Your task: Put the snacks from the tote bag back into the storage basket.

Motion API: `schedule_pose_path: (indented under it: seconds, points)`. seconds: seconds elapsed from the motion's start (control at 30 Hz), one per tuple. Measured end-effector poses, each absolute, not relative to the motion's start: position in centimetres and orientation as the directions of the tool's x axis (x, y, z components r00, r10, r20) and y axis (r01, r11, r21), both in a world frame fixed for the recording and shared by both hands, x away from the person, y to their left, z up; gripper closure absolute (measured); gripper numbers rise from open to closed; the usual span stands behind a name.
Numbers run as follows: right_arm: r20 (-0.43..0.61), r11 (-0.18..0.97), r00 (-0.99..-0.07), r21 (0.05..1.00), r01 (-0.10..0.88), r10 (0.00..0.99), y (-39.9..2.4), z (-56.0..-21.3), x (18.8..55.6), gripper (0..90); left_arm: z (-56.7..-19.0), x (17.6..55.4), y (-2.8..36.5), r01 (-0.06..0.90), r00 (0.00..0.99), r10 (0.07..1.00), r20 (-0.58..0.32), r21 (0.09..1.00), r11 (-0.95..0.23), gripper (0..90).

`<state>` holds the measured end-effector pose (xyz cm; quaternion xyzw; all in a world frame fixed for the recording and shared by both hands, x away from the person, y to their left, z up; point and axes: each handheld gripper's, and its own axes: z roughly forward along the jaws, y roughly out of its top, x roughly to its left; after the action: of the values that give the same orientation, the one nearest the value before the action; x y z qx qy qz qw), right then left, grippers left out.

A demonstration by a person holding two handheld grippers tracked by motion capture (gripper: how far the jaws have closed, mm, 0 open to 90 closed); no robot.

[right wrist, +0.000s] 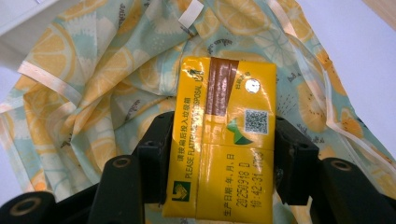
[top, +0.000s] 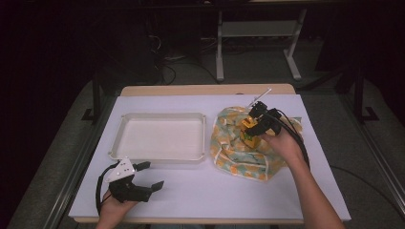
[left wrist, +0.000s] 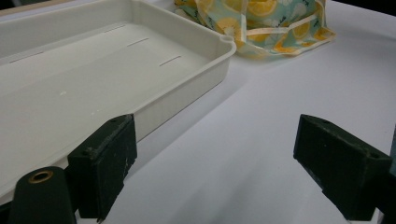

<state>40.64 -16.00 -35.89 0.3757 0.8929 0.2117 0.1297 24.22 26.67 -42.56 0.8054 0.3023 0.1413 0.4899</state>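
Observation:
A yellow drink carton (right wrist: 224, 135) with a brown stripe and printed text is clamped between the jaws of my right gripper (top: 252, 128), held over a crumpled lemon-print cloth bag (top: 239, 143). The same carton (top: 249, 130) is seen from above at the bag's middle. My left gripper (top: 147, 175) rests open near the table's front left, its fingers (left wrist: 105, 163) wide apart with nothing between them, just in front of the white tray (top: 122, 148). The tray (left wrist: 187, 88) lies empty.
The lemon-print bag (left wrist: 261, 23) lies right of the tray on a white sheet (top: 200, 191) that covers the table. A thin white stick (top: 260, 95) pokes out behind the bag. Dark floor and table legs lie beyond the far edge.

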Motion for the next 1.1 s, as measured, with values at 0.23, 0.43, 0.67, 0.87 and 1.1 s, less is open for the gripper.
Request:
schedule_pose_path:
  seconds: [0.23,0.43,0.67,0.87,1.1]
  points:
    - [-0.078,0.629,-0.681,0.47,0.619,0.728,-15.91,-35.9,40.64,47.2,-42.57,24.21,26.66,0.348,0.778,0.625,-0.068,0.874,-0.338,13.3]
    - [-0.077,0.629,-0.682,0.473,0.617,0.727,-15.95,-35.91,40.64,47.7,-42.57,24.2,26.64,0.349,0.778,0.625,-0.069,0.875,-0.337,13.3]
    - [-0.096,0.652,-0.698,0.465,0.599,0.709,-15.85,-35.82,40.65,48.8,-42.57,24.23,26.67,0.35,0.777,0.626,-0.071,0.875,-0.335,13.3]
    - [-0.094,0.656,-0.704,0.468,0.593,0.704,-15.84,-35.76,40.75,49.2,-42.56,24.21,26.7,0.35,0.777,0.625,-0.07,0.874,-0.337,13.3]
    - [-0.073,0.654,-0.711,0.466,0.596,0.699,-15.85,-35.46,40.75,49.6,-42.55,24.22,26.71,0.35,0.777,0.626,-0.07,0.874,-0.337,13.2]
